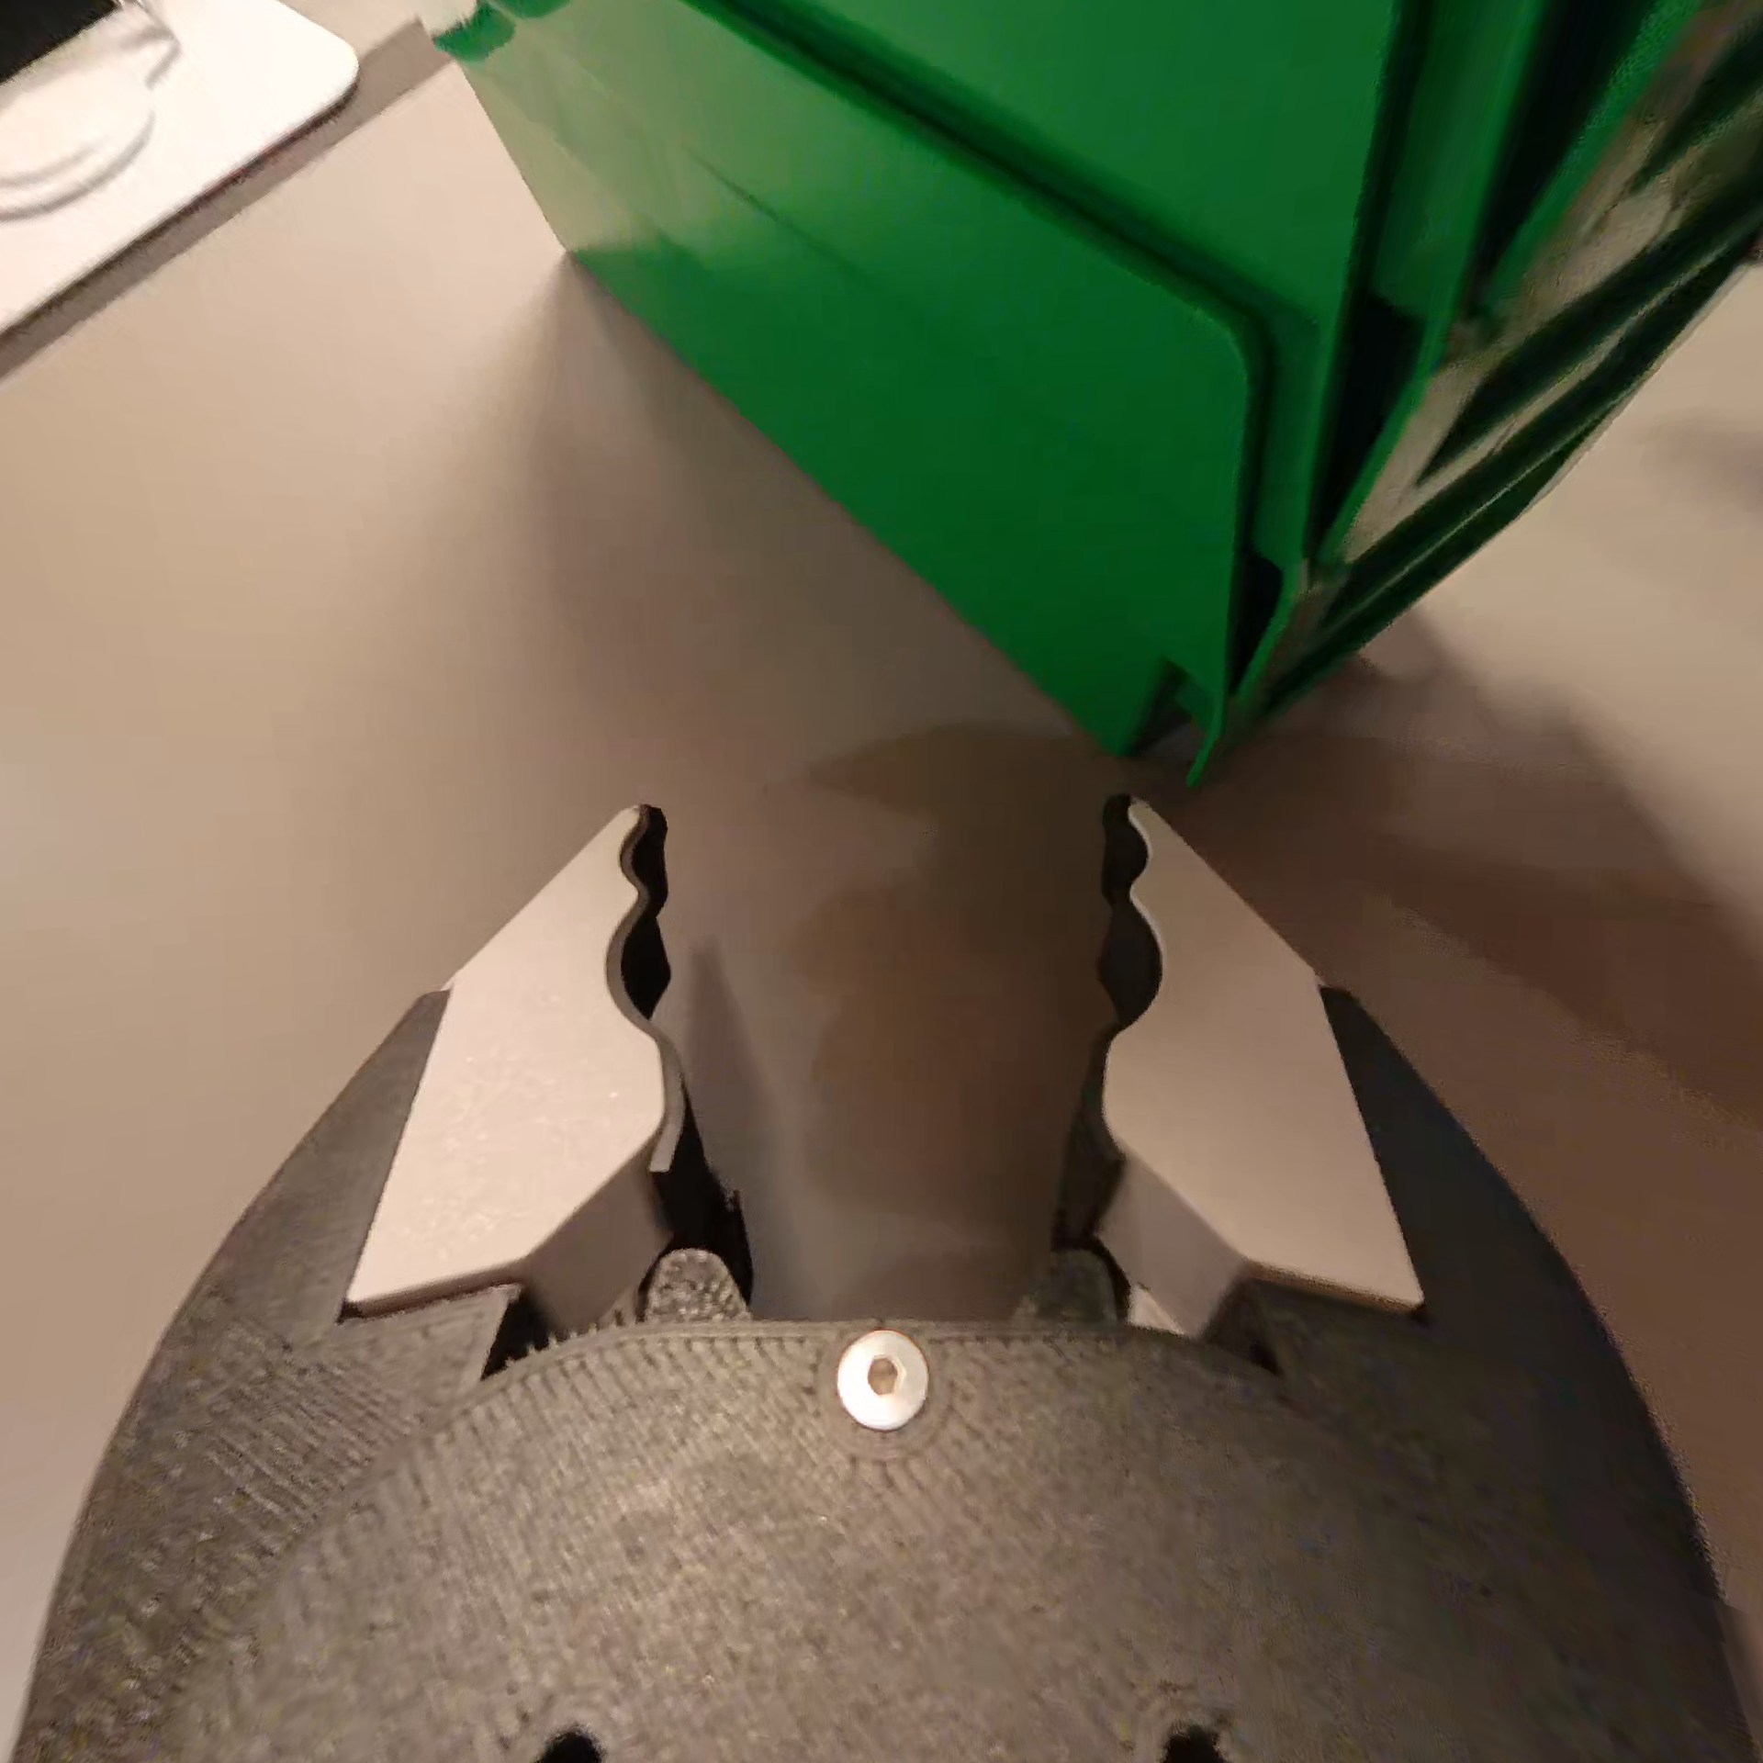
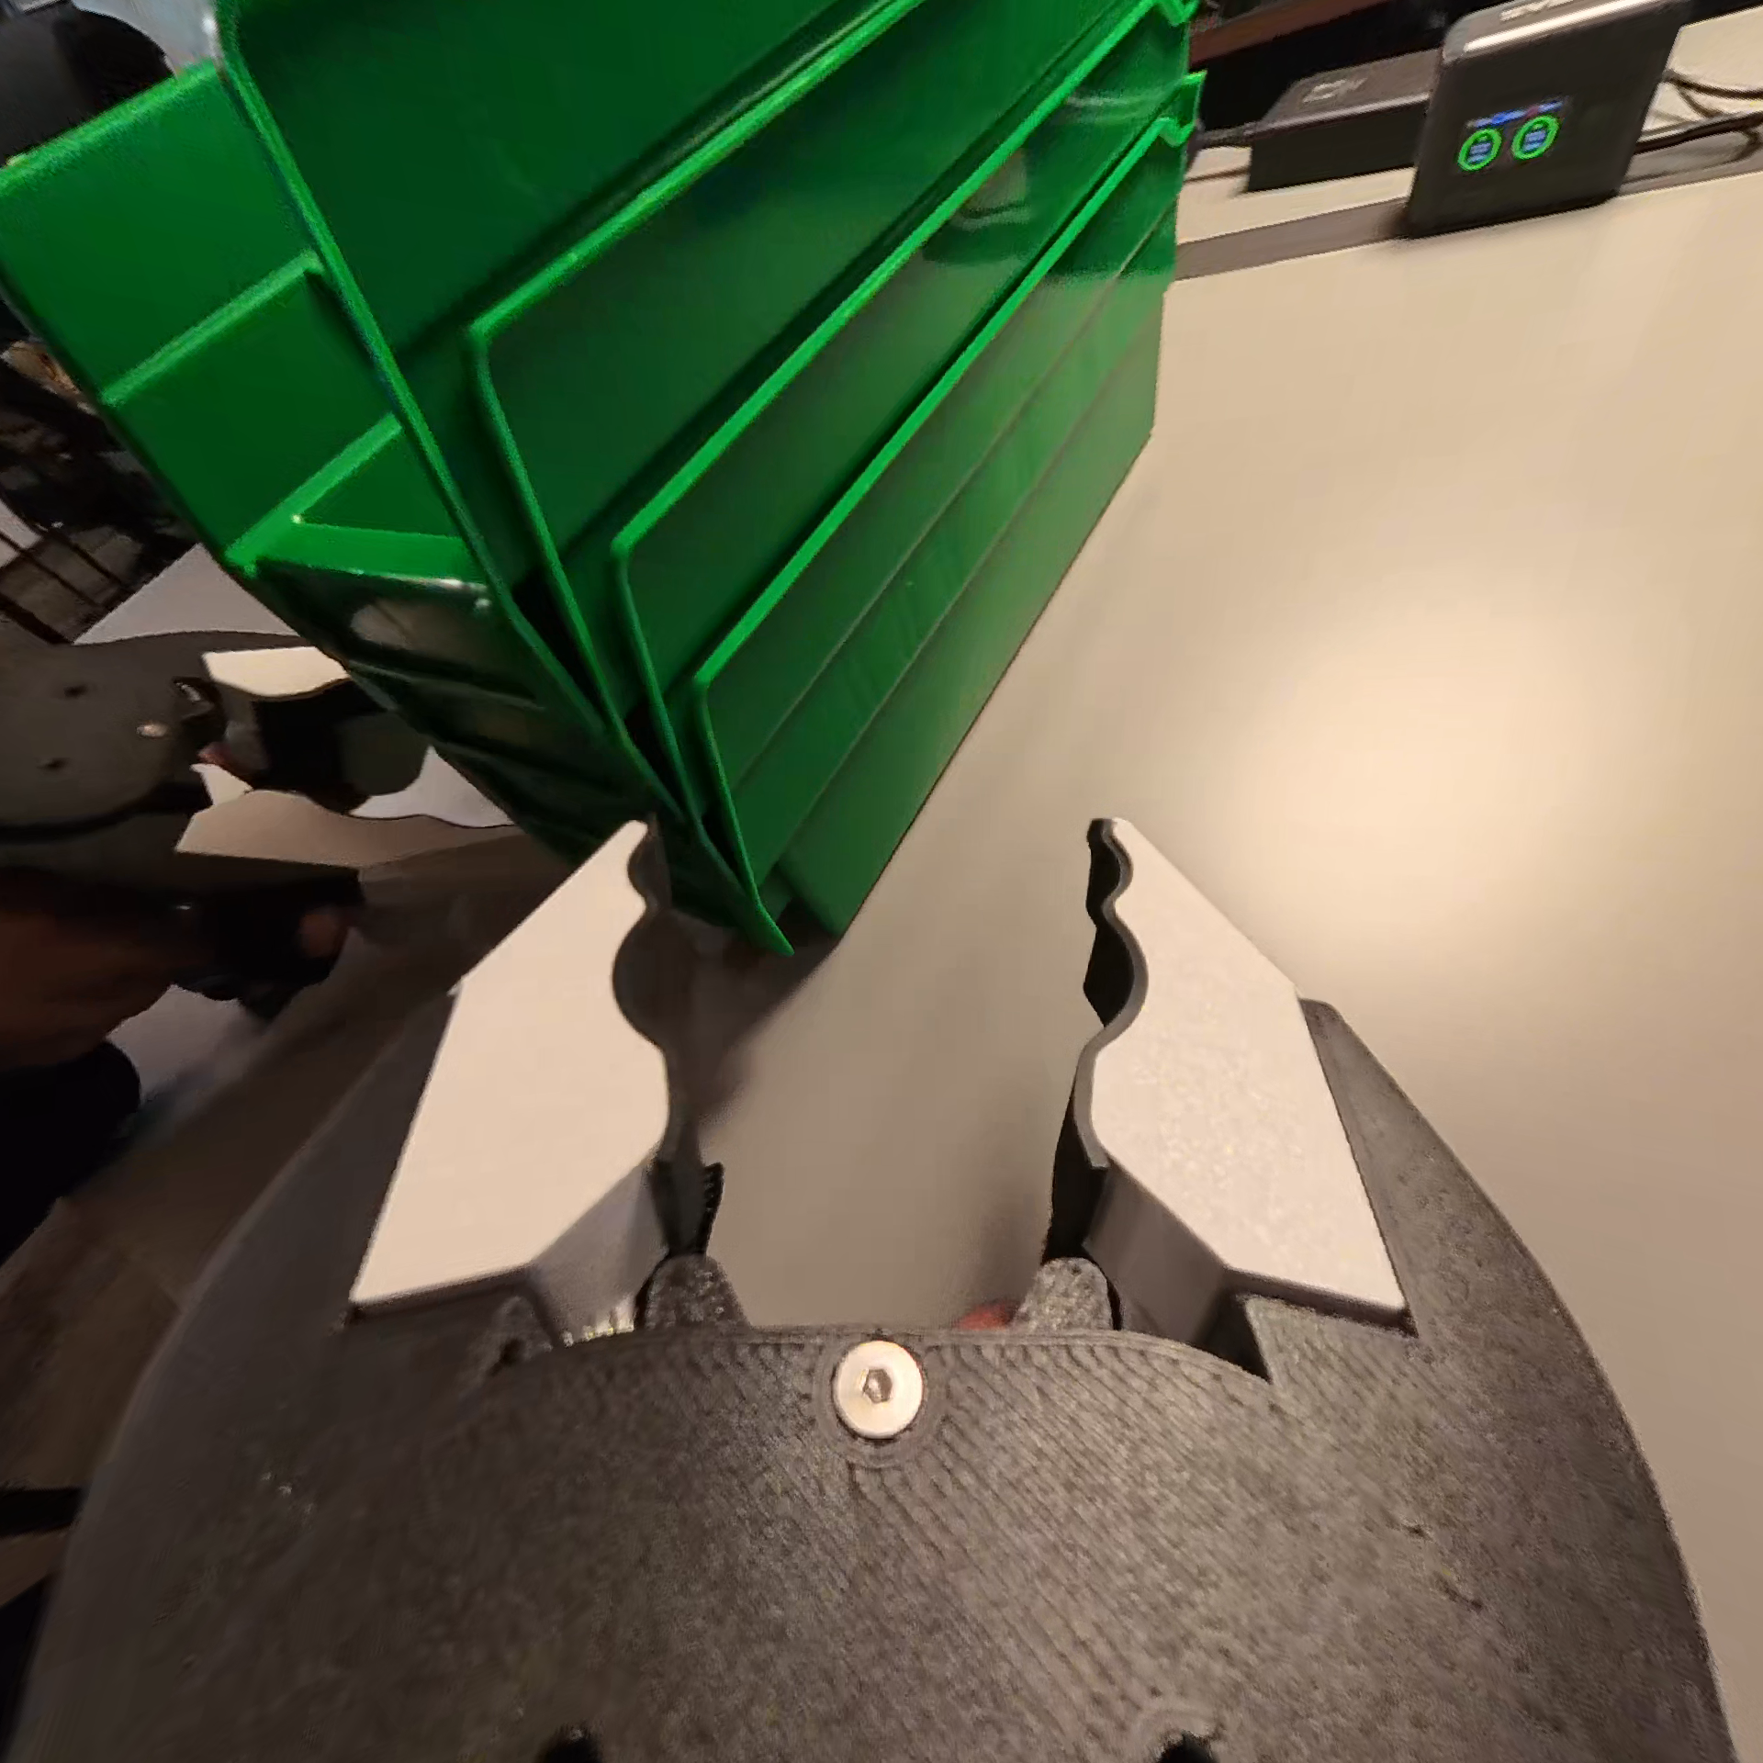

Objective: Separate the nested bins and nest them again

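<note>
Nested stack of green bins (image 2: 668, 429) tipped on the tabletop (image 2: 1383, 668), lower corner just ahead-left of the right hand-held gripper (image 2: 873, 882), nearer than the left hand-held gripper (image 1: 882, 820); both spread wide, empty; long axis receding up-right.

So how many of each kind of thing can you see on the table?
Stack of nested green bins: 1 (bins in it too tight to count)
Tools: 2, left tool and right tool, both open
Dark boxes at the back: 2
Silver slab: 1
Total: 6
</note>
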Demonstrator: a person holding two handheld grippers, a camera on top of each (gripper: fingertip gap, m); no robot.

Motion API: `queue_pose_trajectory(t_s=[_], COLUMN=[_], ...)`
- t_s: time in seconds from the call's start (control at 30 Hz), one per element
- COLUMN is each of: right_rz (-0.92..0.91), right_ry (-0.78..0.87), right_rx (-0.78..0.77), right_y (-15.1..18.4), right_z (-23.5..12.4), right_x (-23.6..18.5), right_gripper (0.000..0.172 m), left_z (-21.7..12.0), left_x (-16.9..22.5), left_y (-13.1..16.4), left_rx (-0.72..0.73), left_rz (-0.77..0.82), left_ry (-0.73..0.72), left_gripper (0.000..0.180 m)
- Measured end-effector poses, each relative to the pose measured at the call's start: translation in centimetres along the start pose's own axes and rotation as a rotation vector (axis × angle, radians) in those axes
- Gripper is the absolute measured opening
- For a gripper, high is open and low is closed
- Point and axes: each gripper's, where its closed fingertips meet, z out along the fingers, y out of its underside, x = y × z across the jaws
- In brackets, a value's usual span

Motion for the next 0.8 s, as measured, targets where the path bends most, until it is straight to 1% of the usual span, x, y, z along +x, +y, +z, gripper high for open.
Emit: queue_pose_trajectory(t_s=[0.1,0.27,0.37,0.5,0.63,0.8], right_rz=[0.006,0.0,-0.017,-0.051,-0.083,-0.157], right_ry=[0.0,-0.035,-0.058,-0.053,-0.023,0.023], right_rx=[0.02,0.043,0.039,0.052,0.075,0.077], right_y=[-0.4,-0.9,-1.1,-2.4,-5.2,-11.5], right_z=[-0.9,-2.0,-2.5,-3.6,-4.7,-5.4], right_x=[0.5,-0.7,-1.9,-3.2,-4.2,-6.3], right_gripper=[0.089,0.09,0.097,0.102,0.11,0.127], left_z=[-0.4,-1.2,-1.6,-2.2,-3.3,-5.8], left_x=[0.1,0.1,-0.1,-0.3,-0.8,-1.7], left_y=[-0.2,0.1,0.5,1.1,2.1,3.6], left_rx=[0.023,0.038,0.033,0.024,0.018,0.051], left_rz=[0.019,-0.022,-0.012,-0.019,-0.084,-0.222], left_ry=[-0.029,-0.029,-0.056,-0.082,-0.096,-0.103], left_gripper=[0.092,0.092,0.093,0.093,0.093,0.093])
